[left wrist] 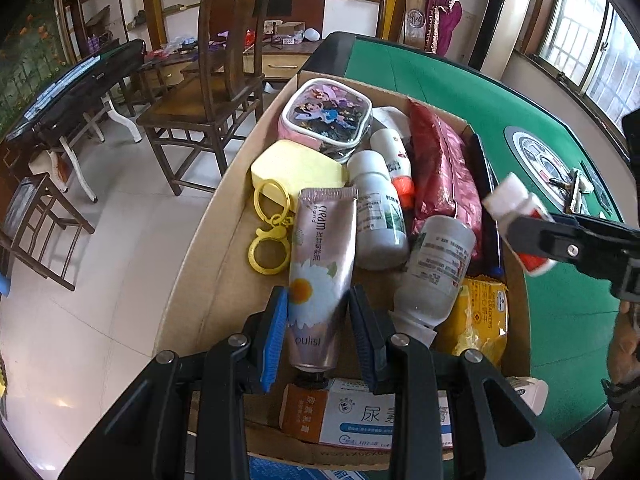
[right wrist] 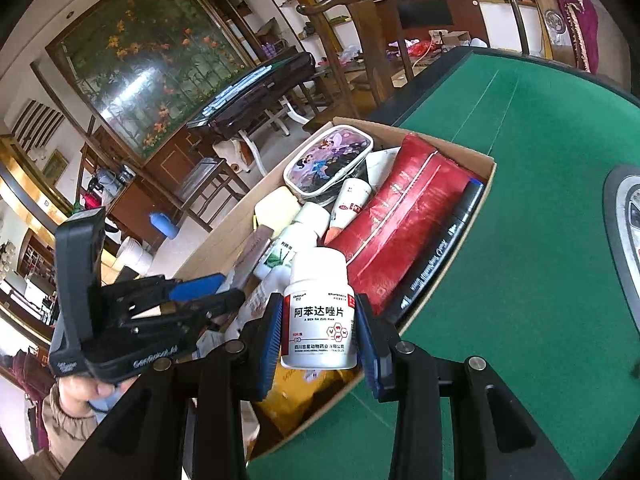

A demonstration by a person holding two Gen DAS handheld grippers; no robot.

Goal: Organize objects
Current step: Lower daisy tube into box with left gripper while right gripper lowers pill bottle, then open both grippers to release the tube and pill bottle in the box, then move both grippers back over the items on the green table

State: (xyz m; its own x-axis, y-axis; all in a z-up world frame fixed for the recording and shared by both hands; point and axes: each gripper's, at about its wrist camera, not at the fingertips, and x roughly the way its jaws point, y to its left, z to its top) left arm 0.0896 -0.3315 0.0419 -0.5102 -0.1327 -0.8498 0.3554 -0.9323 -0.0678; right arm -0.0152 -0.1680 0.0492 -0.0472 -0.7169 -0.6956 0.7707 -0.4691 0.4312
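The left tool (left wrist: 318,316) is angled down over the cardboard box (left wrist: 208,280), clenched on a hand cream tube (left wrist: 320,276). The right tool (right wrist: 316,334) is held above the box's near end, gripping a white pill bottle (right wrist: 318,312). The box is set on a green tabletop (right wrist: 500,240). Two wooden chairs (left wrist: 208,92) are seen behind.
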